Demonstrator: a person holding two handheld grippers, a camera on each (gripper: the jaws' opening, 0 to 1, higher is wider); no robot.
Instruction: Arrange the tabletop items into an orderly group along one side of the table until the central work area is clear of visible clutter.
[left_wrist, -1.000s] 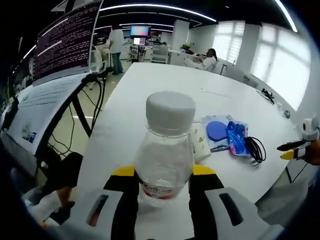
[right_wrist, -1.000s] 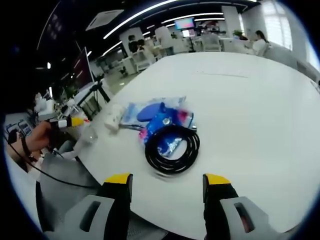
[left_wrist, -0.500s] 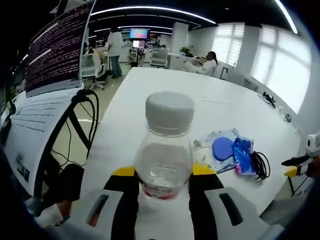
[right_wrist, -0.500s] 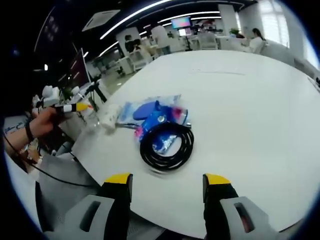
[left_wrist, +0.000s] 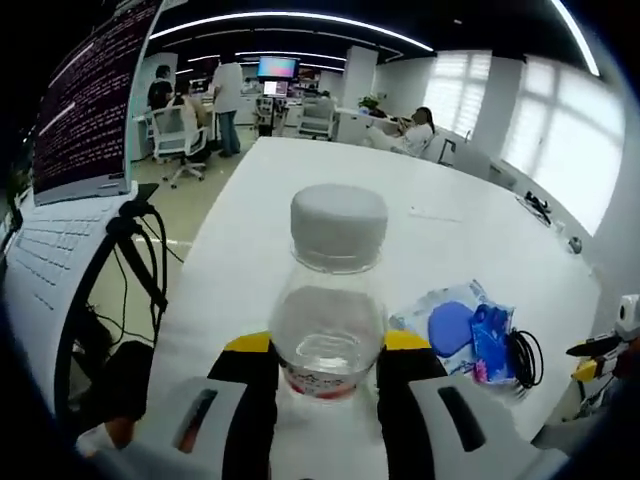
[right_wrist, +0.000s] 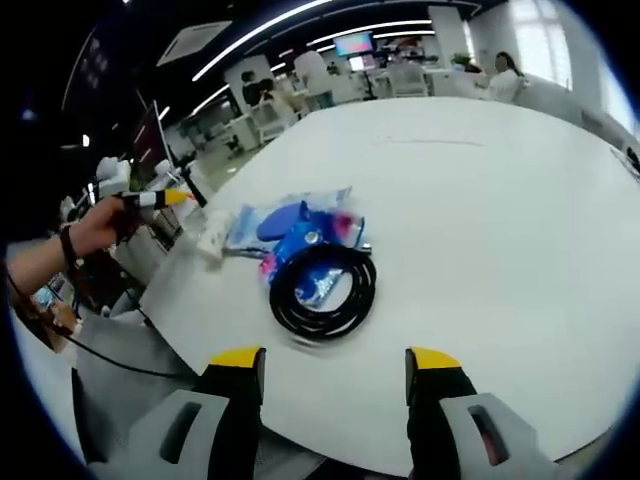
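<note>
Nothing could be read. The big screen (left_wrist: 85, 100) at the far left carried rows of light text on a dark ground, too small and blurred to make out. The bottle (left_wrist: 330, 300) bore a red band low on its label, its print illegible. The blue packets (right_wrist: 300, 235) on the table (right_wrist: 480, 200) showed no readable wording.

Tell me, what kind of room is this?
Probably a big open office or lab. There is a large white table, a screen of text on a stand, and people at desks with monitors in the back.
</note>
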